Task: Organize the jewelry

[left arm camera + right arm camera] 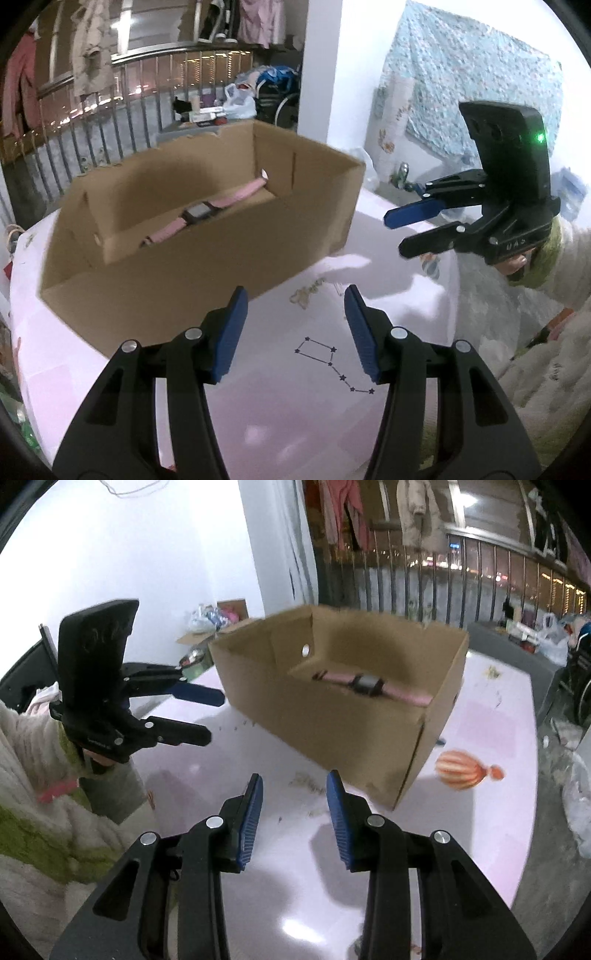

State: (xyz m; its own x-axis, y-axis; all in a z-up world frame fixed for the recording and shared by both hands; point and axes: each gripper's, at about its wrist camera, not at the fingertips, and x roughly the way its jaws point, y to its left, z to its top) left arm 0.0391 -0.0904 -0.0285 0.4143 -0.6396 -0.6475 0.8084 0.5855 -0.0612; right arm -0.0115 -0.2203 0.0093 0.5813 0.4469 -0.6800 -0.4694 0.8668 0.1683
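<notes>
— Hovering spread and empty: left gripper and right gripper, both just short of the cardboard box.
— Pink watch?
— Lying inside the box, already stowed.
— Seeking the next piece, probably; reaching for the faint chain beside the box, closing gently.

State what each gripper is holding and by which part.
Nothing. The left gripper and right gripper are both open and empty; the pink watch lies loose inside the cardboard box.
</notes>
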